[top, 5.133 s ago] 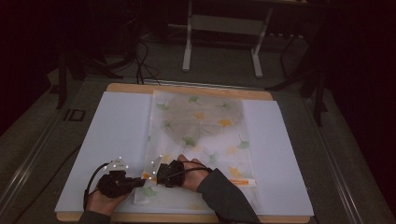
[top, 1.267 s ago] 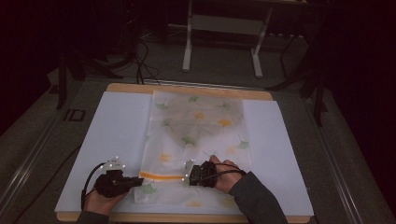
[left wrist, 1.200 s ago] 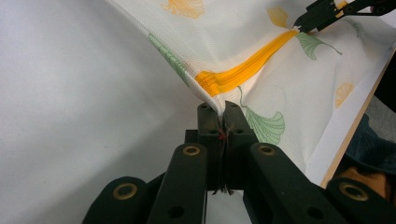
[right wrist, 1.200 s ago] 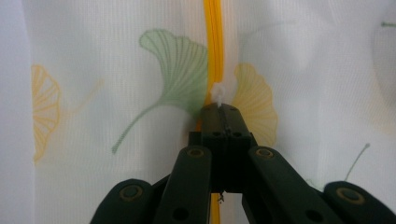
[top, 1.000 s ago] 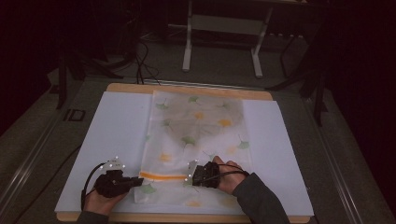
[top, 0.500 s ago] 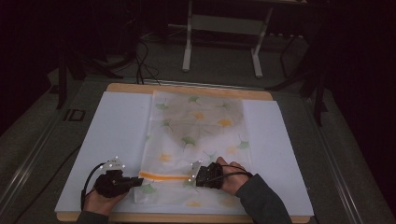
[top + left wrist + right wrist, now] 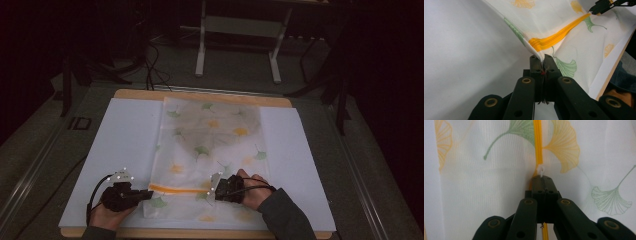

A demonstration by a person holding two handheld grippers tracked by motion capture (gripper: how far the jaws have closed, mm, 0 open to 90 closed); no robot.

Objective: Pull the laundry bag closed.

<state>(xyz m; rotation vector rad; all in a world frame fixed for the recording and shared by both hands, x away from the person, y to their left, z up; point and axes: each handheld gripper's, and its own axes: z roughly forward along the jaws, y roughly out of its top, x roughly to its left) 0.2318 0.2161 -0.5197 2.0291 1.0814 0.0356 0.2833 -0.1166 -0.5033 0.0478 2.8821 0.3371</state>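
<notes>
Lying flat on a white sheet [image 7: 120,135] that covers the bench [image 7: 200,95], a sheer mesh laundry bag [image 7: 215,145] printed with ginkgo leaves is seen with its mouth end toward the person. An orange zipper [image 7: 177,189] runs across that near end, its long axis left to right in the high view, stretched between the two grippers.

The left gripper [image 7: 146,195] is shut on the bag's left corner, where the zipper tape ends; in the left gripper view the fabric is pinched between the closed fingers [image 7: 534,65] and lifted slightly off the sheet. The right gripper [image 7: 212,190] is also closed, and in the right gripper view [image 7: 542,178] a small white pull tab [image 7: 540,170] is seen just at the fingertips, apparently gripped, on the zipper line.

The zipper is judged to be partway along its travel. The coming move turns on one relation: the pull sits at the right gripper, the anchored end lies to its left, so any slide is best kept straight along the orange line while the left gripper holds the tape taut.
</notes>
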